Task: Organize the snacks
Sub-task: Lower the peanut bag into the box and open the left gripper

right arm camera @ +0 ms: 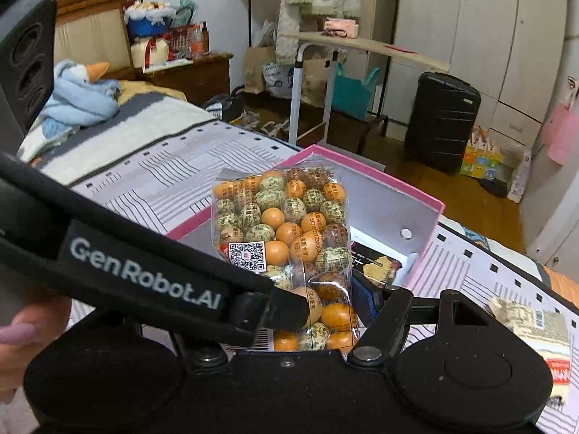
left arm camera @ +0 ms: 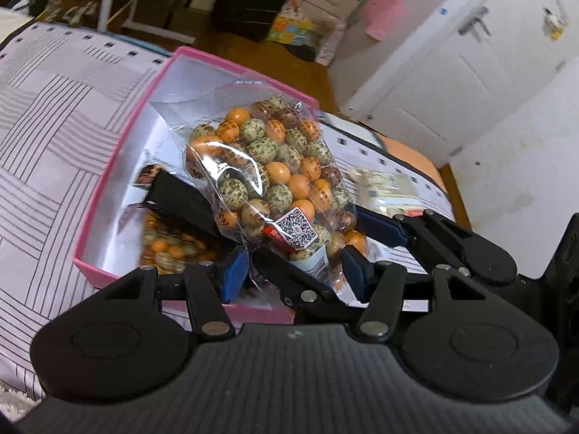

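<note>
A clear bag of orange and speckled coated nuts (left arm camera: 264, 177) stands upright over the open pink box (left arm camera: 108, 166). My left gripper (left arm camera: 293, 271) is shut on the bag's lower end, blue pads either side. In the right wrist view the same bag (right arm camera: 286, 235) sits between my right gripper's (right arm camera: 325, 307) fingers, which are shut on its lower part; the left gripper's black arm (right arm camera: 144, 271) crosses in front. The pink box (right arm camera: 423, 199) lies behind, holding a dark snack packet (right arm camera: 380, 264) and another nut bag (left arm camera: 170, 249).
The box rests on a bed with a striped sheet (left arm camera: 54, 126). A pale snack packet (left arm camera: 387, 188) lies on the sheet to the right, also in the right wrist view (right arm camera: 535, 329). A black suitcase (right arm camera: 441, 119), a folding table (right arm camera: 362, 47) and wardrobes stand beyond.
</note>
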`<state>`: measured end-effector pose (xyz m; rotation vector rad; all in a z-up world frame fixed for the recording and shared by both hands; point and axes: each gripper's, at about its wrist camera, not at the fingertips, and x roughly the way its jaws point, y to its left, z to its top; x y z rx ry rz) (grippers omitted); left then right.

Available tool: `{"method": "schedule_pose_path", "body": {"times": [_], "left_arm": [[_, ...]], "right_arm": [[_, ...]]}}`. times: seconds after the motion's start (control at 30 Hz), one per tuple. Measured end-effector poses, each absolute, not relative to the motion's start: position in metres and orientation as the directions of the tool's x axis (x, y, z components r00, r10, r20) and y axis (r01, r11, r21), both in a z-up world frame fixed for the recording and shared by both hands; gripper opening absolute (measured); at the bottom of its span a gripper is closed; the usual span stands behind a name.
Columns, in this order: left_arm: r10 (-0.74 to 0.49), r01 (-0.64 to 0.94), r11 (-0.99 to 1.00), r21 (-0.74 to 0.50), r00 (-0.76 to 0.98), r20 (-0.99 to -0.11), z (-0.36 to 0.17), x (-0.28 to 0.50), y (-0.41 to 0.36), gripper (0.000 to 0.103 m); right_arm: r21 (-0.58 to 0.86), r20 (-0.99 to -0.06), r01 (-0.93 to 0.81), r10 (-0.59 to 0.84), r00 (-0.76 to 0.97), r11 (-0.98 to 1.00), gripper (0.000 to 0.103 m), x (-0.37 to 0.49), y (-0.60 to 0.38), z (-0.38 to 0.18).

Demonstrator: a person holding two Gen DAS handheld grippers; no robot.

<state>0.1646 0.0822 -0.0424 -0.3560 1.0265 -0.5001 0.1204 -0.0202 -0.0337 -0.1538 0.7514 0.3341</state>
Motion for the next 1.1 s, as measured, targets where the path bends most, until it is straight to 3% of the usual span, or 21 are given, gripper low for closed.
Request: {"method": "schedule_pose_path", "body": {"times": [0.3, 0.43, 0.57, 0.63, 0.9, 1.1], "left_arm": [[-0.523, 0.172, 0.848, -0.502, 0.427, -0.737, -0.078, 0.221, 0.095, 0.056], [-0.506, 0.14, 0.857, -0.496, 0.414, -0.757, -0.089, 0.245, 0.095, 0.057], [-0.452, 0.109, 0.88, -0.463, 0.495, -0.742, -0.095, 0.248, 0.098, 0.064], [-0.428, 0.1, 0.887, -0.451, 0.545, -0.721, -0.092, 0.241, 0.103, 0.068], [-0.448, 0.24, 0.892, -0.384, 0.59, -0.672, -0.052, 0.193, 0.103, 0.066], [-0.493, 0.34, 0.87, -0.358, 0.567, -0.66, -0.017, 0.166, 0.072, 0.066]], "right_arm": [[0.098, -0.704, -0.313, 0.288, 0.65, 0.945, 0.075, 0.176, -0.026, -0.063], [0.157, -0.712, -0.297, 0.317, 0.627, 0.942, 0.088, 0.192, -0.034, -0.073], [0.131, -0.693, -0.309, 0.31, 0.651, 0.942, 0.088, 0.175, -0.044, -0.066], [0.106, -0.684, -0.33, 0.31, 0.661, 0.938, 0.088, 0.161, -0.05, -0.059], [0.094, -0.591, -0.323, 0.314, 0.743, 0.942, 0.088, 0.094, -0.124, -0.01], [0.155, -0.626, -0.254, 0.294, 0.723, 0.955, 0.088, 0.074, -0.205, 0.02]]}}
